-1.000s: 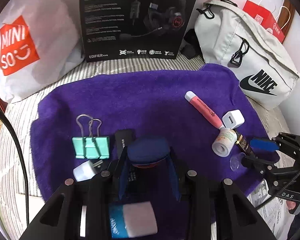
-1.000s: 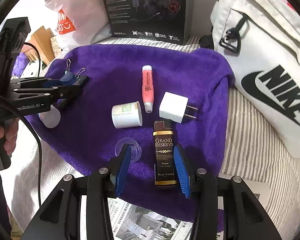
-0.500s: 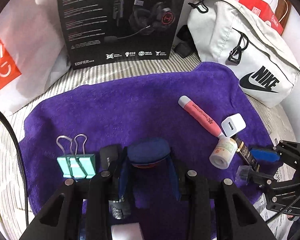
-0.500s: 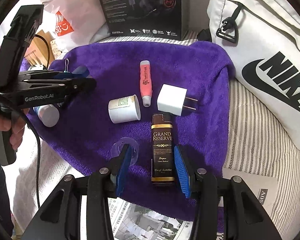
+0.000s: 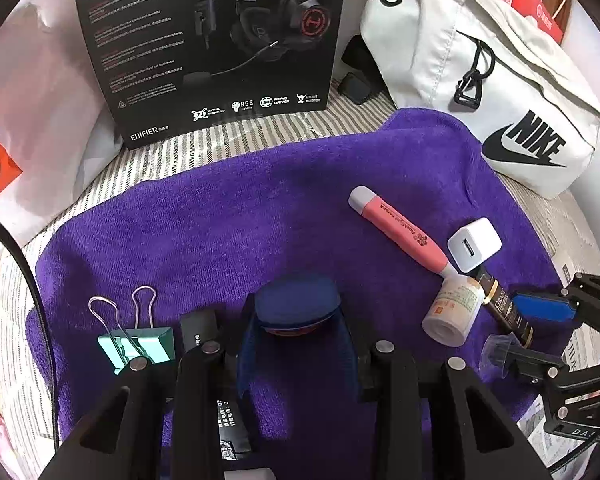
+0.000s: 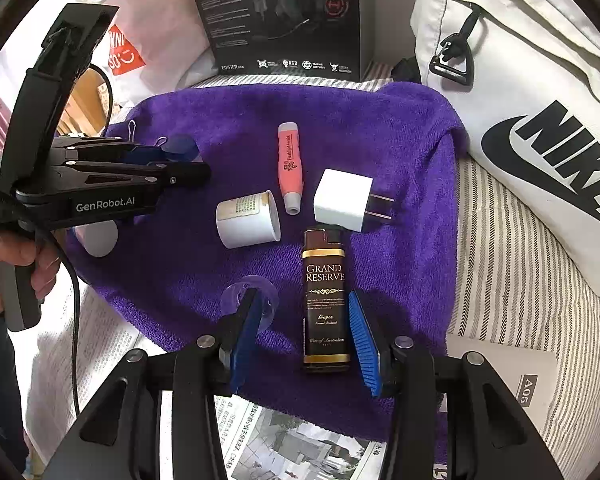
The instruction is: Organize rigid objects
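Observation:
On the purple towel (image 5: 240, 220), my left gripper (image 5: 296, 320) is shut on a dark blue round disc (image 5: 296, 300) with a red underside. The right wrist view shows that gripper (image 6: 188, 158) at the left, with a hand on its grip. My right gripper (image 6: 304, 340) stands open astride a brown lighter (image 6: 324, 300). Its right pad is close to the lighter and its left pad stands apart. A clear suction cup (image 6: 266, 292) lies by the left pad. Beyond lie a white bottle (image 6: 246, 220), a pink tube (image 6: 290, 164) and a white charger plug (image 6: 342, 200).
A teal binder clip (image 5: 140, 342) and a small black stick (image 5: 198, 328) lie left of my left gripper. A black headset box (image 5: 212, 40) and a white bag (image 5: 480, 80) stand behind the towel. Newspaper (image 6: 300, 440) lies under its near edge, on striped bedding (image 6: 500, 260).
My left gripper has moved across the towel toward its middle with the blue disc in it, leaving the binder clip and a white plug behind at the left. The right gripper has stayed over the lighter.

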